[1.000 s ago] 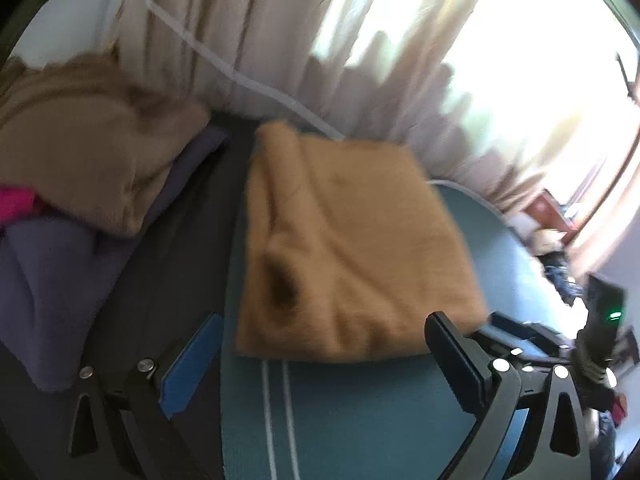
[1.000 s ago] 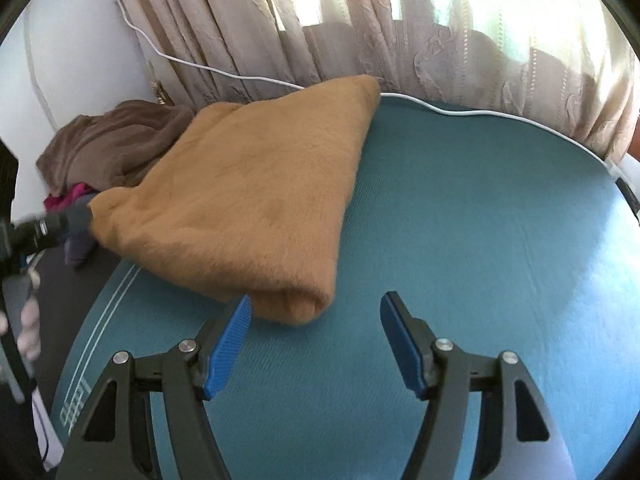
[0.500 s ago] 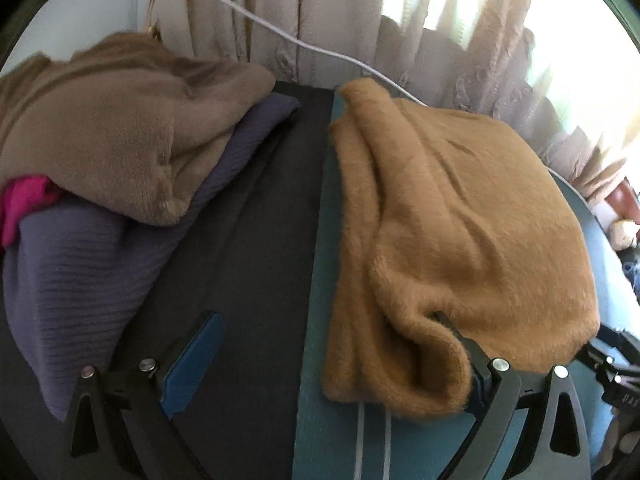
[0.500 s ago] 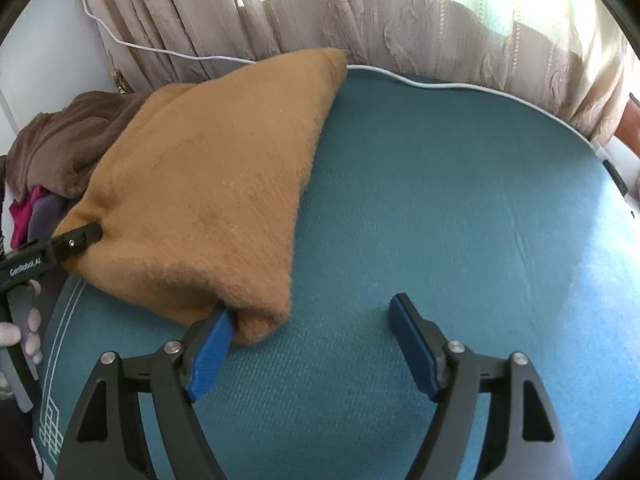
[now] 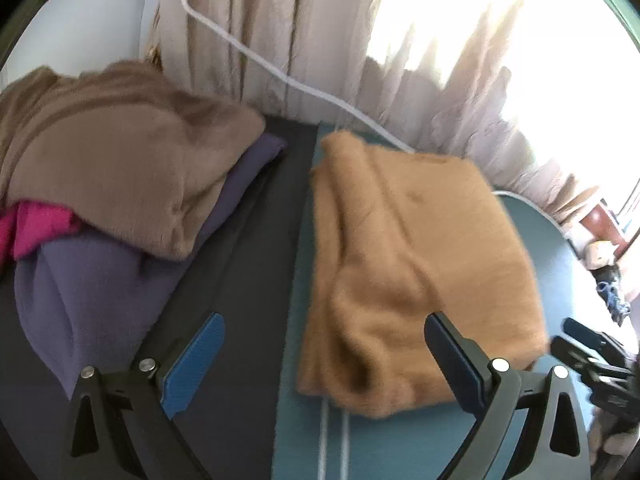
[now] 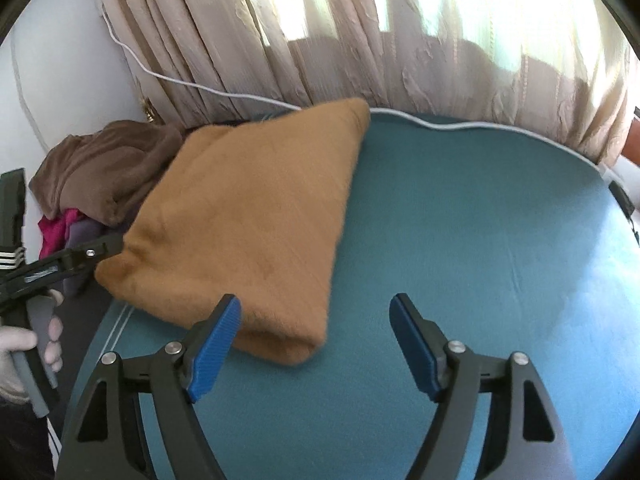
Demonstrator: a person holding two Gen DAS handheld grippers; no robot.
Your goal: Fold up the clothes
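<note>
A folded tan fleece garment (image 5: 416,264) lies on the teal mat (image 5: 404,448); it also shows in the right wrist view (image 6: 248,224). My left gripper (image 5: 324,356) is open and empty, just short of the garment's near left edge. It also shows at the left of the right wrist view, with a fingertip (image 6: 104,246) at the garment's left corner. My right gripper (image 6: 316,328) is open and empty, its left pad (image 6: 216,344) beside the garment's near corner, over the mat (image 6: 460,240).
A pile of clothes sits to the left: a brown fleece (image 5: 120,160) on a purple knit (image 5: 92,276) and a pink item (image 5: 36,224). Curtains (image 6: 360,40) and a white cable (image 6: 460,124) line the back edge. A dark strip (image 5: 240,280) borders the mat.
Both grippers have pulled back slightly from the tan garment. The left gripper's right finger was tucked under the fold half a second ago and is free now. The garment lies flat.
</note>
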